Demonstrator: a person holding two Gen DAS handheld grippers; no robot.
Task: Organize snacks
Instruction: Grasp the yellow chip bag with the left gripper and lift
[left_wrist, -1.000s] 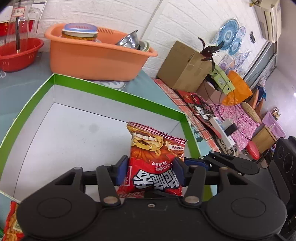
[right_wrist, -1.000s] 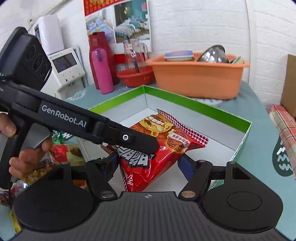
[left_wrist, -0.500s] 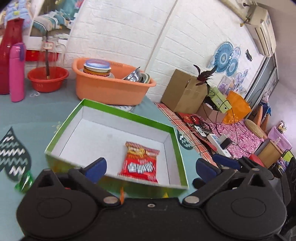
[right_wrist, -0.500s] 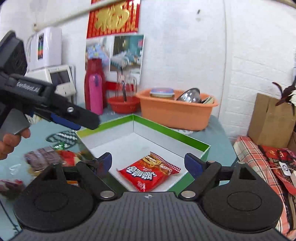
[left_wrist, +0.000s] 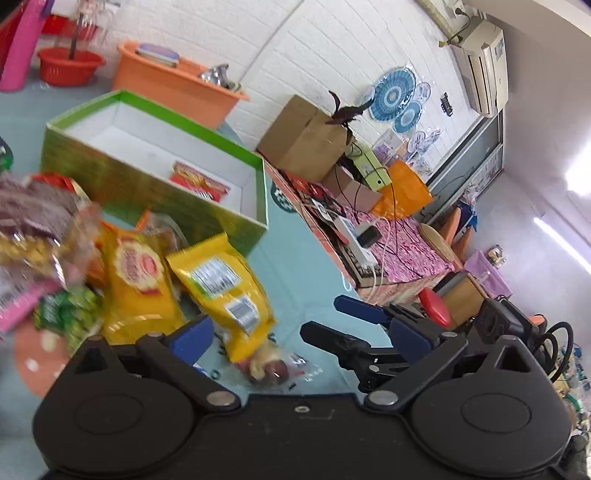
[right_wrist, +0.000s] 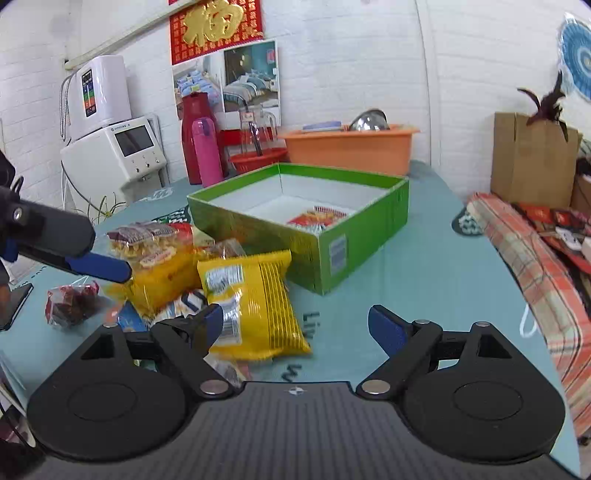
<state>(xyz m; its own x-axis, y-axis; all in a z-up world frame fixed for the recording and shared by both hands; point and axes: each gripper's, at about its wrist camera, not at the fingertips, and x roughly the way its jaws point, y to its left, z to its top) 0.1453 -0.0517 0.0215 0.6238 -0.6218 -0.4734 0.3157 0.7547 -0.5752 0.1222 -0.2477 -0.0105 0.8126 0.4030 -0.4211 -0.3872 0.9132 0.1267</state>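
Snacks (right_wrist: 255, 302) before splayed hand-held grippers (right_wrist: 295, 325)

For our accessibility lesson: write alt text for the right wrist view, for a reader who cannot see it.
An open two-finger tool hovers empty over a teal tablecloth, near a yellow crinkled snack bag heading a pile of packets. Behind stands an open green cardboard box holding one red snack packet.
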